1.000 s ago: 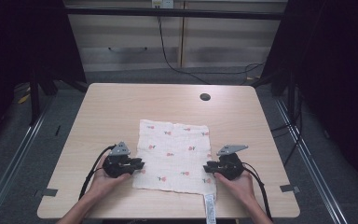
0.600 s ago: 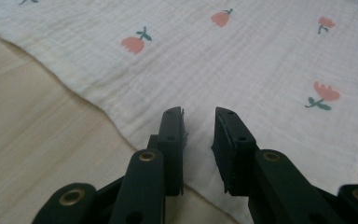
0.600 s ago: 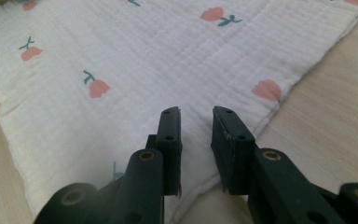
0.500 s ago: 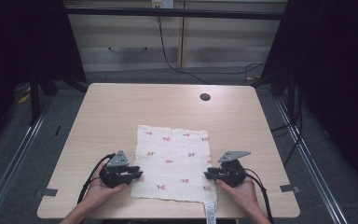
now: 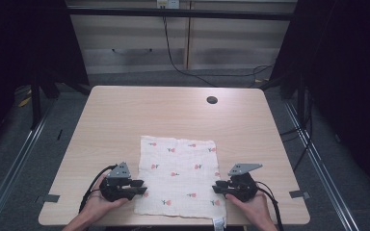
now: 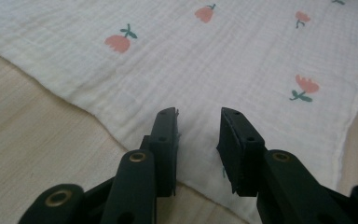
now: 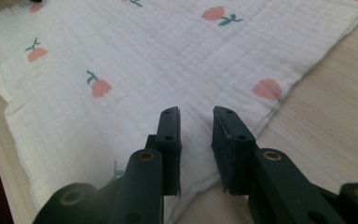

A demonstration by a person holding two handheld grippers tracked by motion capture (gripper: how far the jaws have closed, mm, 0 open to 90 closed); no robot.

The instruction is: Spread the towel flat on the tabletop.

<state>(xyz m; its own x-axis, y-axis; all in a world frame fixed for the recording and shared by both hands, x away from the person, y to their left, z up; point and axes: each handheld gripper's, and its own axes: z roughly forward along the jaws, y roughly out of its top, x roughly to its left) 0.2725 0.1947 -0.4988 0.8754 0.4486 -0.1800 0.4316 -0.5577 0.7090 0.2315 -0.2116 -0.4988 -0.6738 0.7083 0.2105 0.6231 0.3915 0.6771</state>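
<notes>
while a white cloth [image 5: 180, 175] printed with small flowers lies flat at the bench's [image 5: 173, 115] near edge, left claw [image 5: 137, 184] and right claw [image 5: 219, 187] sit spread at its side edges, pinching nothing. closing too high might miss the thin fabric.

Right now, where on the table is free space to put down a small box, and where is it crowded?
The far half of the table is bare, from the cloth's far edge up to the dark round hole. The strips left and right of the cloth are free too. The near edge is crowded: the left gripper and right gripper flank the cloth.
</notes>
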